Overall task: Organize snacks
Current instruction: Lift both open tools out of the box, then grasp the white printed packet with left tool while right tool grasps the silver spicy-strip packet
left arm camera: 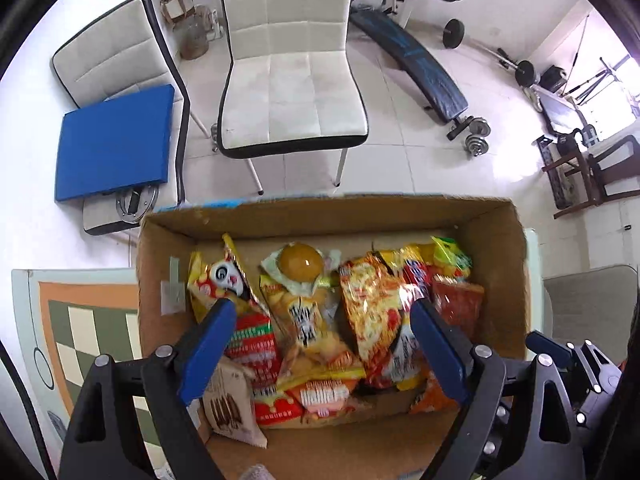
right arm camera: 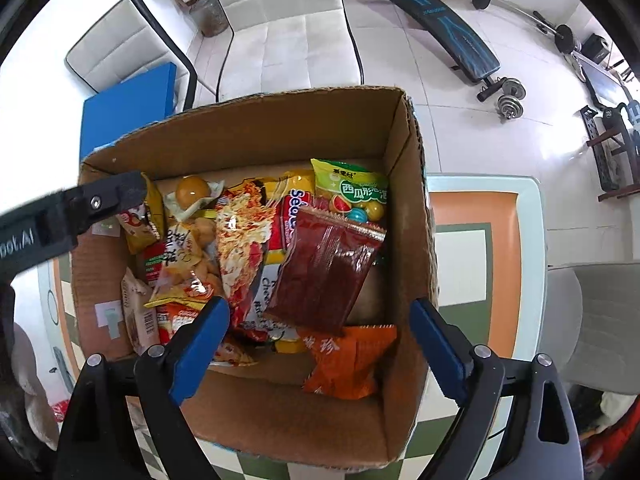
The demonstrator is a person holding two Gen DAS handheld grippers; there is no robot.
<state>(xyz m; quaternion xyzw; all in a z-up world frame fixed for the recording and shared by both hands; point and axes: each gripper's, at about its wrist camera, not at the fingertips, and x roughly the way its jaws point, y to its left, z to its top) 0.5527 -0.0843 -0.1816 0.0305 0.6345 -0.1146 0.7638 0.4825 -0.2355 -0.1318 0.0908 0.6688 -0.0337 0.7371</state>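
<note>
An open cardboard box (left arm camera: 336,214) (right arm camera: 280,128) on the table holds several snack packets. In the left wrist view I see a fried-egg packet (left arm camera: 300,268), a noodle packet (left arm camera: 372,304) and a beige biscuit packet (left arm camera: 230,404). In the right wrist view a dark red packet (right arm camera: 324,268) lies on top, with a green candy packet (right arm camera: 352,188) and an orange packet (right arm camera: 348,360). My left gripper (left arm camera: 320,308) is open and empty above the box. My right gripper (right arm camera: 320,308) is open and empty over the box's right half. The left gripper's black body (right arm camera: 80,208) shows at the left.
The box stands on a table with a checkered top (left arm camera: 84,328) (right arm camera: 476,248). Beyond it are two white chairs (left arm camera: 288,80), one carrying a blue pad (left arm camera: 116,144). A sit-up bench (left arm camera: 416,64) and dumbbells (right arm camera: 508,96) are on the tiled floor. A grey chair (right arm camera: 600,320) is at the right.
</note>
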